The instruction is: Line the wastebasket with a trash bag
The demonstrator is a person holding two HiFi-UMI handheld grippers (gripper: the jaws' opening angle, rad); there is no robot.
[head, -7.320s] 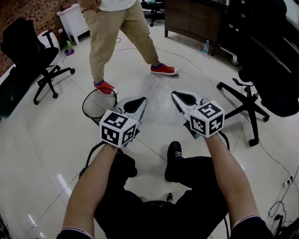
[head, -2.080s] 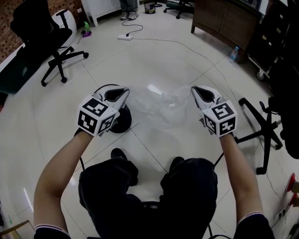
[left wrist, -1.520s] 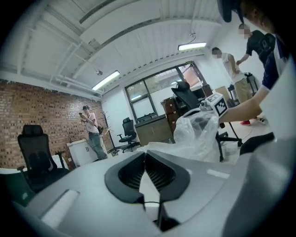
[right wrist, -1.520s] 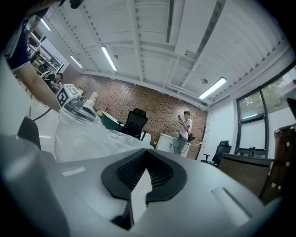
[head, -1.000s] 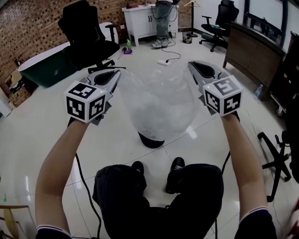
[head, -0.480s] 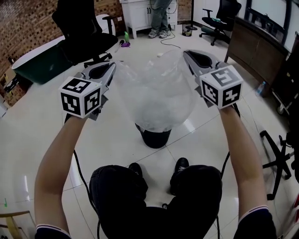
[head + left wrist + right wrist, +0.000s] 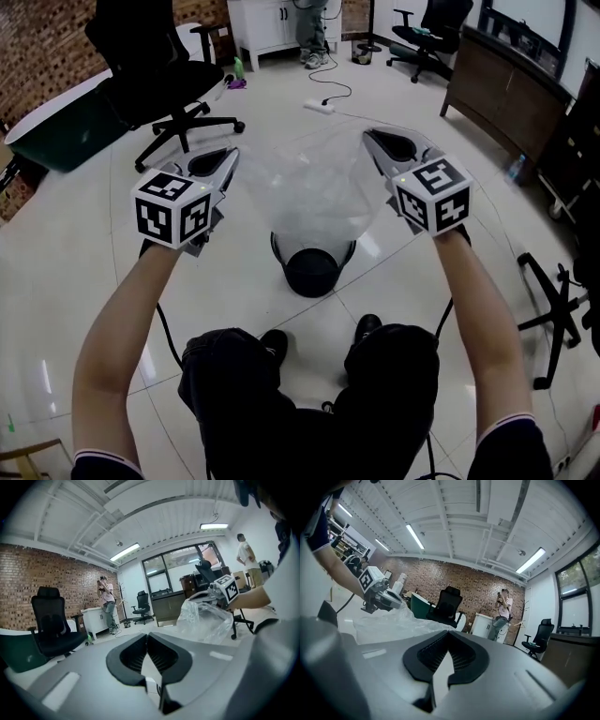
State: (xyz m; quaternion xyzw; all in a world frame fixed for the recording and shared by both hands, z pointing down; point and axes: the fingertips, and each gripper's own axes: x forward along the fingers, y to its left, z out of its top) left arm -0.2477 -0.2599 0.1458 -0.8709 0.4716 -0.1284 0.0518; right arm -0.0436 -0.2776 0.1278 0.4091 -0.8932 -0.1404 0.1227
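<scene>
We've got the trash bag (image 7: 309, 187) lower now than a second ago, hanging right over the wastebasket (image 7: 312, 270) on the floor (image 7: 94, 262); left gripper (image 7: 231, 157) and right gripper (image 7: 368, 137) each pinch its rim tight.

trash bag lifted off the floor and lowered onto the basket

the clear plastic trash bag (image 7: 309, 187), at first lying flat on the tiles ahead of both grippers, now hangs open between the left gripper (image 7: 231, 156) and the right gripper (image 7: 368, 138), each clamped on one side of its rim. a second ago both were higher, with the bag's bottom above the round black mesh wastebasket (image 7: 312, 274); now they are lower and its bottom meets the basket's mouth, below and between them. the basket first showed left of the left gripper.
</scene>
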